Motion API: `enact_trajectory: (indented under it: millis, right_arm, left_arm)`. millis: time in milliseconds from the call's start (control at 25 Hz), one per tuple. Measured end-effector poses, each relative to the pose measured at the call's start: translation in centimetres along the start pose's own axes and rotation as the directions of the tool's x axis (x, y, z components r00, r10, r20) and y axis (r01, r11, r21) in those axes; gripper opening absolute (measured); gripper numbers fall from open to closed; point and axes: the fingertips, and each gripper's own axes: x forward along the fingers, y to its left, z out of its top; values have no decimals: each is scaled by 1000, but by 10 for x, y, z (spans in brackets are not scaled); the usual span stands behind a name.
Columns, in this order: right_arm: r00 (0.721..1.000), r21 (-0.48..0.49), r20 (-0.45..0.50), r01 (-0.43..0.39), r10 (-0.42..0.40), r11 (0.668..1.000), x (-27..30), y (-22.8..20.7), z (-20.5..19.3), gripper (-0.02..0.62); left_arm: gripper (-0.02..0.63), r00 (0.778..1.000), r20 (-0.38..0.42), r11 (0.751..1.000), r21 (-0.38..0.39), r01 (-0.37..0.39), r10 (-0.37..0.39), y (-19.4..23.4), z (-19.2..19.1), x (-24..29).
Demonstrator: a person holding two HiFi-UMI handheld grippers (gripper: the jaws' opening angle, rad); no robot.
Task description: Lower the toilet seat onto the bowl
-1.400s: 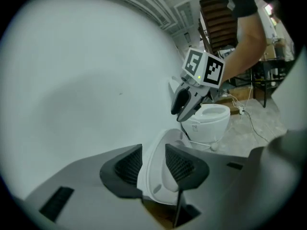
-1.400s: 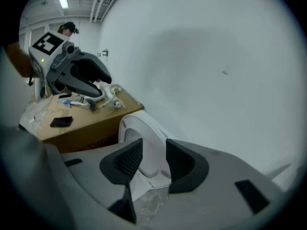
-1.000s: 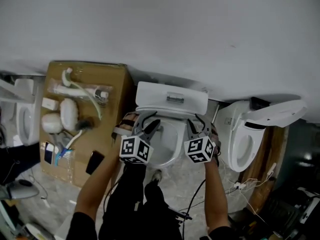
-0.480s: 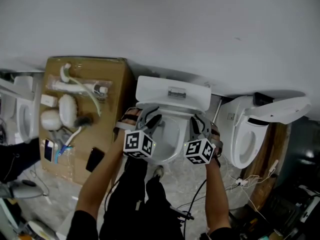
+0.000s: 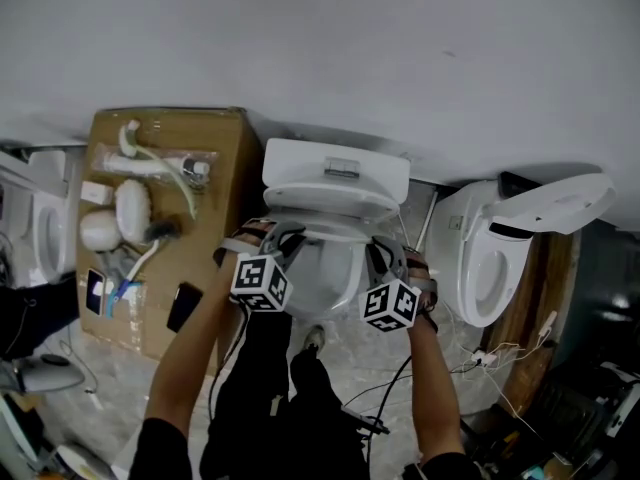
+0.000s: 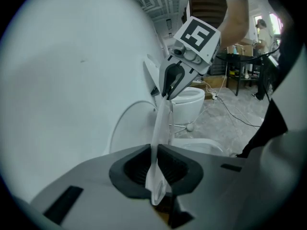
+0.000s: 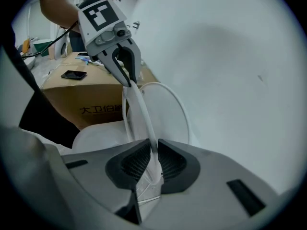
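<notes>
The white toilet (image 5: 335, 173) stands against the wall with its seat (image 6: 160, 123) raised on edge above the bowl (image 5: 330, 273). The lid (image 6: 127, 128) stands up behind the seat. My left gripper (image 5: 283, 240) is at the seat's left side. Its jaws are closing, and the pads pinch the thin seat rim (image 6: 156, 169). My right gripper (image 5: 385, 255) is at the seat's right side. Its jaws are closing too, with the rim (image 7: 141, 114) pressed between its pads (image 7: 153, 164). Each gripper shows in the other's view, clamped on the rim.
A cardboard box (image 5: 165, 218) with plumbing parts and a phone (image 5: 185, 306) stands left of the toilet. A second toilet (image 5: 490, 268) with its lid up is at the right, with cables (image 5: 480, 363) on the floor. Another toilet (image 5: 45, 233) sits at the far left.
Both grippers' jaws stood wide beside the seat earlier; now they have narrowed onto its rim. Both marker cubes have shifted slightly toward me.
</notes>
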Motion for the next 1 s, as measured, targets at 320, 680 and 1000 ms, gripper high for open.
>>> enact_trajectory:
  millis: [320, 680, 1000]
  right_arm:
    - [993, -93, -4, -116, 116, 989, -22, 62, -21, 67]
    - [953, -239, -17, -297, 302, 925, -35, 148, -53, 72]
    - [934, -309, -49, -350, 353, 884, -29, 226, -87, 88]
  left_arm:
    - [56, 997, -48, 996, 57, 67, -65, -67, -10, -15]
    - [72, 985, -69, 982, 95, 162, -156, -155, -36, -21]
    - [85, 977, -186, 986, 103, 128, -107, -232, -70, -11]
